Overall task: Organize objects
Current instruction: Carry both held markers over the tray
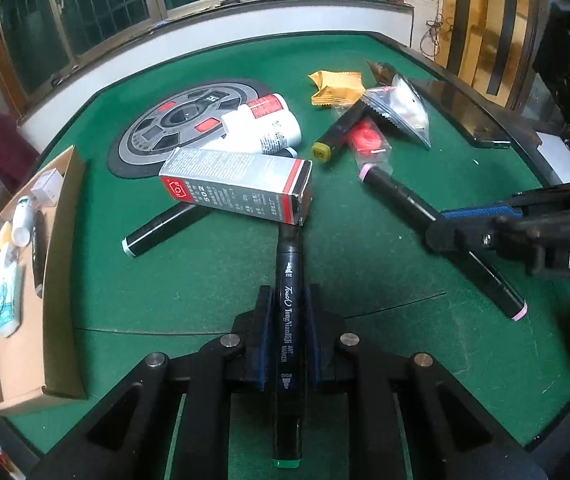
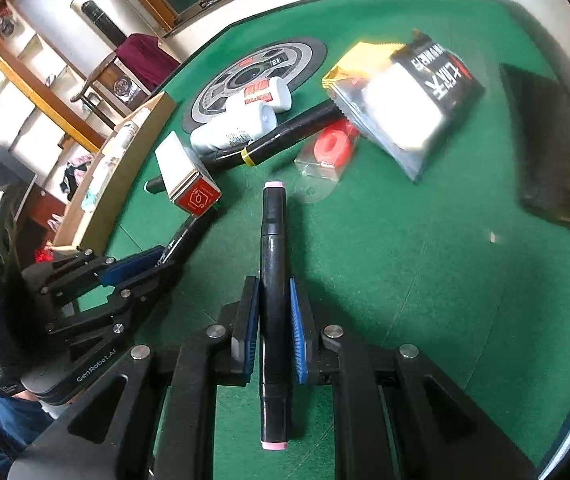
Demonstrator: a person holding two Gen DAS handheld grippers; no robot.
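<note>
My left gripper (image 1: 288, 300) is shut on a black marker with a green end cap (image 1: 288, 360), which lies along the fingers; its far tip sits under a grey and red glue box (image 1: 237, 186). My right gripper (image 2: 273, 292) is shut on a black marker with pink end caps (image 2: 273, 280); it also shows in the left wrist view (image 1: 437, 216). Two more black markers lie on the green felt: one with a yellow end (image 1: 335, 136), one with a pale end (image 1: 157, 232). A cardboard tray (image 1: 59, 264) at the left holds small bottles and tubes.
Two white bottles (image 1: 265, 128) lie on a round grey mat (image 1: 189, 120). A yellow snack packet (image 1: 337, 88), a clear packet (image 1: 401, 108), a red item in plastic (image 1: 367, 140) and a black phone (image 1: 461, 112) sit at the back right. Raised table rim all around.
</note>
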